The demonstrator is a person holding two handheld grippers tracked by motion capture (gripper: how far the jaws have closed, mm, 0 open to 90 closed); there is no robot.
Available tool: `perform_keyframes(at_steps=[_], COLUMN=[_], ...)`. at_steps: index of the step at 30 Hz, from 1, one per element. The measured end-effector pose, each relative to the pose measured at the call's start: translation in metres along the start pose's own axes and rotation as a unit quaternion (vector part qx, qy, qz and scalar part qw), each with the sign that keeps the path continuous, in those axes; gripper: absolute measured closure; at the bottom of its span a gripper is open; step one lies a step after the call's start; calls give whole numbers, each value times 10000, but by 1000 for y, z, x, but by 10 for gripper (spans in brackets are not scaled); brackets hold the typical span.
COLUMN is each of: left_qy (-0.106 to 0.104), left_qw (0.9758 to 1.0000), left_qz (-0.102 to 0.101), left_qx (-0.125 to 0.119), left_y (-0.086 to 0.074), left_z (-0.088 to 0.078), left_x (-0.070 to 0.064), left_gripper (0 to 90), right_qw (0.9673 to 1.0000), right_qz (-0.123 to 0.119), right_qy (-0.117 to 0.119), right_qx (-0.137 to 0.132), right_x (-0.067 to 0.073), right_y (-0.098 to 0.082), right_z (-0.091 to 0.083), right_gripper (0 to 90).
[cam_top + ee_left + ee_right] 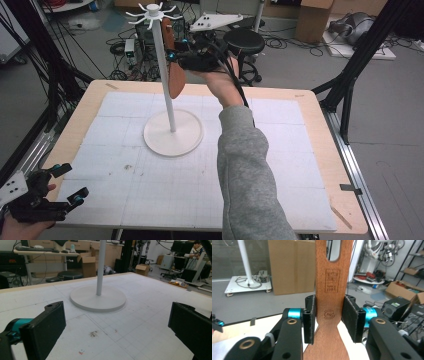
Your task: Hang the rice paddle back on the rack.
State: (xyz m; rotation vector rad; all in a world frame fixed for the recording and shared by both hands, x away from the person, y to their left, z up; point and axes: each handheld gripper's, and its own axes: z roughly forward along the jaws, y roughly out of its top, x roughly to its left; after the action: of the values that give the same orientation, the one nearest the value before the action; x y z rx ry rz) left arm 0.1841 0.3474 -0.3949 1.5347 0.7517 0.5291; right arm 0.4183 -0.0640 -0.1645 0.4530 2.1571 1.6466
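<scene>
High view: right gripper (176, 49) holds wooden spatula (175, 82) up beside rack pole (165, 75), prob. to hook its slot on a top prong. Left gripper (72, 182) rests at desk (300, 150) corner, out of the way.
Left gripper view: jaws wide apart, empty.
Right gripper view: jaws clamp handle edges, keeping spatula upright.

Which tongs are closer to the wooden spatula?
The right tongs: their pads sit at either side of the wooden spatula, up by the white stand. The left tongs wait far off at the table's near corner.
</scene>
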Motion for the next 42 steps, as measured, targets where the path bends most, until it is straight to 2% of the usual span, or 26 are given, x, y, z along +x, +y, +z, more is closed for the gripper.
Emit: perform_keyframes(at_steps=[4,10,15,18,20,21,23,24,28,34,42], left_qy=[-6,-30,-72,-133,-133,-136,-160,-167,-192,-189,-227], left_qw=[10000,10000,10000,9999,9999,9999,9999,9999,9998,9997,9997], left_qz=[6,19,17,27,41,35,3,15,-1,-77,-25], left_qx=[1,24,42,69,93,81,24,16,-41,-147,-105], left_y=[0,1,1,1,1,2,3,3,6,8,8], left_z=[1,2,8,11,12,13,14,14,19,23,28], left_x=[0,0,0,1,2,3,4,4,7,13,12], left_gripper=[18,18,18,18,18,18,18,18,18,18,18], right_qw=[10000,9999,9997,9996,9997,9998,9998,9998,9996,9995,9993], right_qz=[33,-2,44,68,107,113,168,114,138,184,317], right_qy=[-87,-53,-94,-59,14,49,141,135,202,244,192], right_qx=[-36,-112,-221,-258,-214,-141,23,39,-103,-76,-25], right_x=[0,0,-2,-2,-2,-1,-1,-1,-3,-5,-7], right_y=[-1,-9,-14,-16,-18,-20,-23,-25,-31,-43,-65], right_z=[-1,-7,-16,-23,-27,-29,-32,-35,-46,-58,-74], right_gripper=[456,353,188,102,75,17,3,3,3,3,3])
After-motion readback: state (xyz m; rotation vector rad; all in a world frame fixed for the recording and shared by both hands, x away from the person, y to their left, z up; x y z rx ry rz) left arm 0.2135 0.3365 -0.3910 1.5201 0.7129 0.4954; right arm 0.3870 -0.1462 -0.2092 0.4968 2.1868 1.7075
